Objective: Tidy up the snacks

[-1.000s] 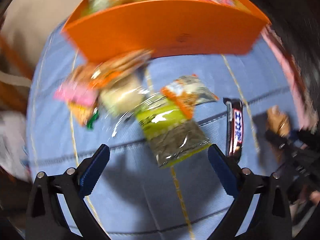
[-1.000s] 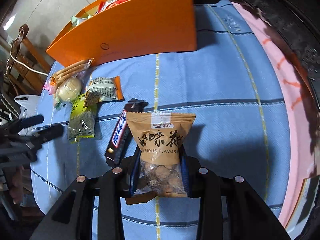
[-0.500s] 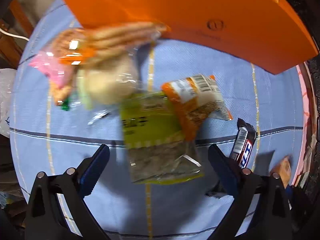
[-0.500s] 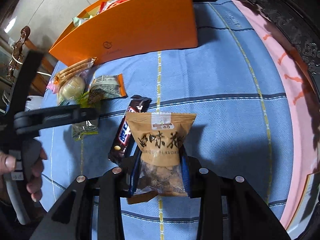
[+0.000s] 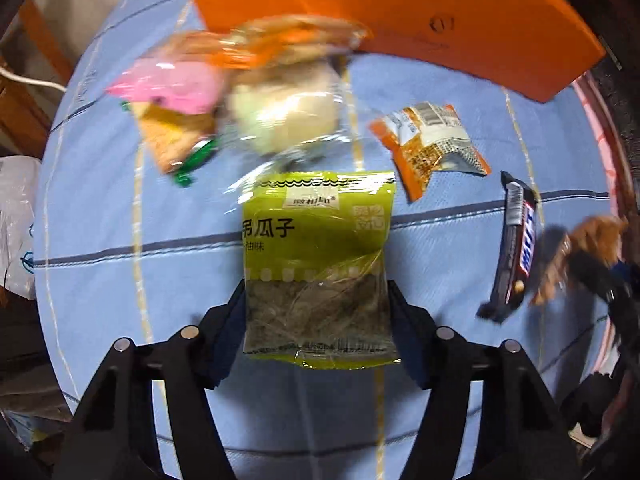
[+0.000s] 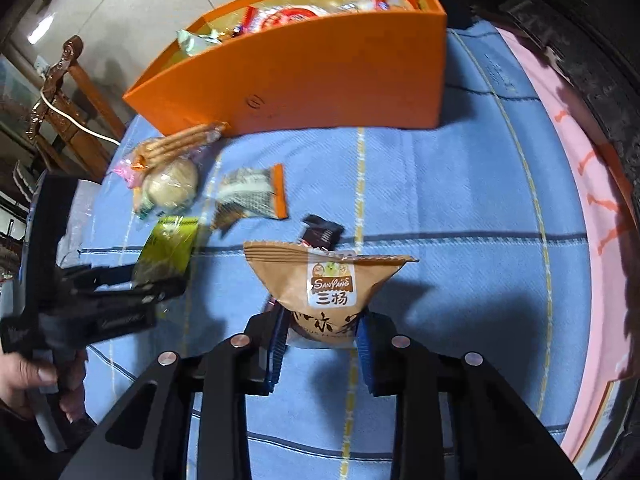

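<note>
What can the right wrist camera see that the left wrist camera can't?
Only the right wrist view shows the snacks inside the open orange box, the person's hand and the brown mushroom snack bag's front, clamped in the right gripper. Only the left wrist view shows the printed front of the green seed packet, clamped in the left gripper. Both show the blue checked tablecloth, dark chocolate bar and orange-edged packet.

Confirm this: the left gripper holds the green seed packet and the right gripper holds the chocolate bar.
Half right. The left gripper does grip the green seed packet, but the right gripper holds the brown snack bag; the right wrist view shows the chocolate bar lying on the cloth.
</note>
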Action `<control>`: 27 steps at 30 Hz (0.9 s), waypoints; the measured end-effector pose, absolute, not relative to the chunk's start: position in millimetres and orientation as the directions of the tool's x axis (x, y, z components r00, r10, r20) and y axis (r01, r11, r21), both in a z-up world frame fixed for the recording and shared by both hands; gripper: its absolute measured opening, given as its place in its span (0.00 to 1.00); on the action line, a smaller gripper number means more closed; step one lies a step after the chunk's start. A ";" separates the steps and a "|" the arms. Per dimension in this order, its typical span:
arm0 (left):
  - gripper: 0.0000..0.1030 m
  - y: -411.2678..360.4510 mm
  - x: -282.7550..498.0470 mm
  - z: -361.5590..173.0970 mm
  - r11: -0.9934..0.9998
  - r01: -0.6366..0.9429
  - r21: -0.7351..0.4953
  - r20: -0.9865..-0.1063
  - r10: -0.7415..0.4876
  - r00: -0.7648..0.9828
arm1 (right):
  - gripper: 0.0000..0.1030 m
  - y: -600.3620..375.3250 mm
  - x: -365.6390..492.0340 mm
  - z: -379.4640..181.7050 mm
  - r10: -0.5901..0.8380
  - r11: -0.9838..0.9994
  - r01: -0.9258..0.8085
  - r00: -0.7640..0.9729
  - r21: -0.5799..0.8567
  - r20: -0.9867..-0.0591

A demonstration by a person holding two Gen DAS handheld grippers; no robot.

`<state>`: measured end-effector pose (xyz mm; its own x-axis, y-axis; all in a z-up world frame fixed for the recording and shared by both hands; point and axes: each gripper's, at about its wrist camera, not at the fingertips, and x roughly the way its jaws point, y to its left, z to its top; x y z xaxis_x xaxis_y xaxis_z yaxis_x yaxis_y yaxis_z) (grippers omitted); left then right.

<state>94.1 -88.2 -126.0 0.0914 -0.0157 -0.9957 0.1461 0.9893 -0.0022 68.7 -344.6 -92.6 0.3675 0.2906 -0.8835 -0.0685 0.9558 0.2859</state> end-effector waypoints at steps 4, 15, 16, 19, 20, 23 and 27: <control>0.62 -70.6 83.7 -95.3 0.992 0.127 -0.011 -0.984 -0.034 0.176 | 0.29 -338.0 77.4 -74.3 0.311 0.950 -0.094 0.398 0.298 -0.863; 0.00 -65.3 121.9 -18.8 0.988 0.138 -0.066 -0.939 -0.109 0.325 | 0.29 -339.2 102.6 -13.7 0.359 0.931 -0.144 0.510 0.334 -0.782; 0.01 -68.8 123.7 -22.7 0.988 0.148 -0.050 -0.940 -0.097 0.327 | 0.29 -339.0 104.4 -12.6 0.359 0.932 -0.145 0.509 0.334 -0.782; 0.17 -61.2 117.4 -38.5 0.989 0.145 -0.030 -0.955 -0.072 0.289 | 0.29 -337.9 107.0 -18.4 0.365 0.930 -0.143 0.492 0.340 -0.790; 0.29 -55.5 115.1 -51.1 0.989 0.141 -0.038 -0.965 -0.073 0.251 | 0.29 -336.8 107.2 -21.9 0.367 0.929 -0.142 0.483 0.342 -0.795; 0.79 -52.2 102.3 -79.9 0.986 0.168 -0.005 -0.982 -0.036 0.186 | 0.29 -334.2 105.7 -33.7 0.372 0.927 -0.141 0.452 0.347 -0.810; 0.85 -65.1 88.4 -103.9 0.963 0.257 0.080 -0.991 0.048 0.128 | 0.29 -331.5 103.3 -41.1 0.379 0.925 -0.143 0.433 0.352 -0.818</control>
